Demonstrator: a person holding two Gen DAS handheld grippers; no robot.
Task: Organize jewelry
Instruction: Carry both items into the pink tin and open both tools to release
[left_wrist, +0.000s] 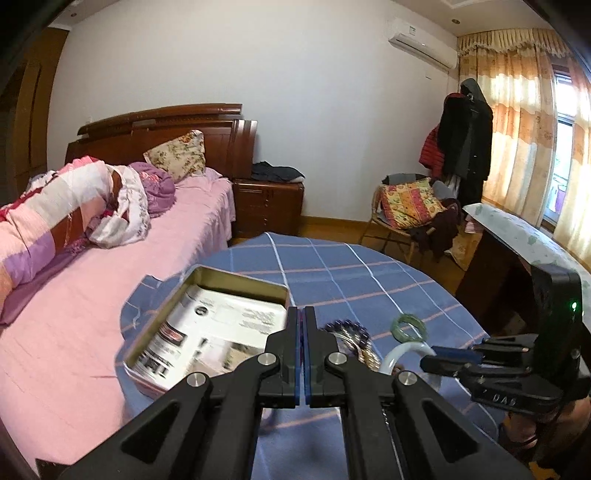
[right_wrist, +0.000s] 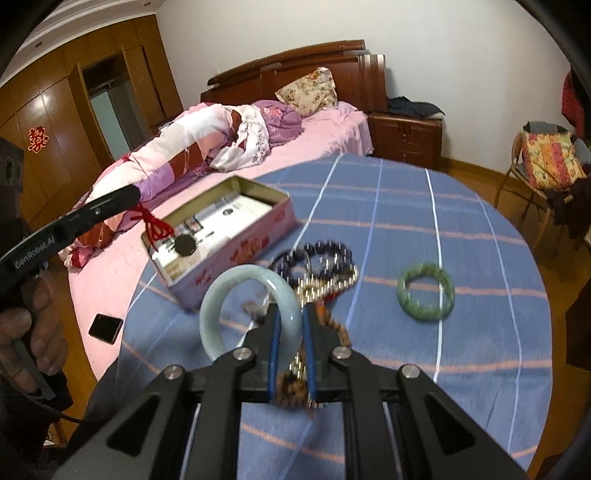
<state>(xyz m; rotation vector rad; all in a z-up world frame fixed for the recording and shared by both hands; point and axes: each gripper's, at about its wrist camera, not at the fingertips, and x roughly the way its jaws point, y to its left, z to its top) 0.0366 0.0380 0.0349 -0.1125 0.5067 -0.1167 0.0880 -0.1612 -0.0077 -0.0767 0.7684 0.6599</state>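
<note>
Right wrist: your right tongs (right_wrist: 290, 319) clamp the pale bangle (right_wrist: 236, 291), tin (right_wrist: 255, 240) at 11 o'clock; left tongs (left_wrist: 303, 321) pinched together.

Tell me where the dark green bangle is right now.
The dark green bangle lies flat on the blue checked tablecloth, alone, right of the pile of beaded bracelets. The right gripper is left of it, shut on the pale jade bangle.

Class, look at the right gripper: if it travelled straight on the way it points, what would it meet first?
Probably the tangled heap of bead bracelets just ahead of the right gripper, which already holds the pale jade bangle; depth is uncertain.
</note>
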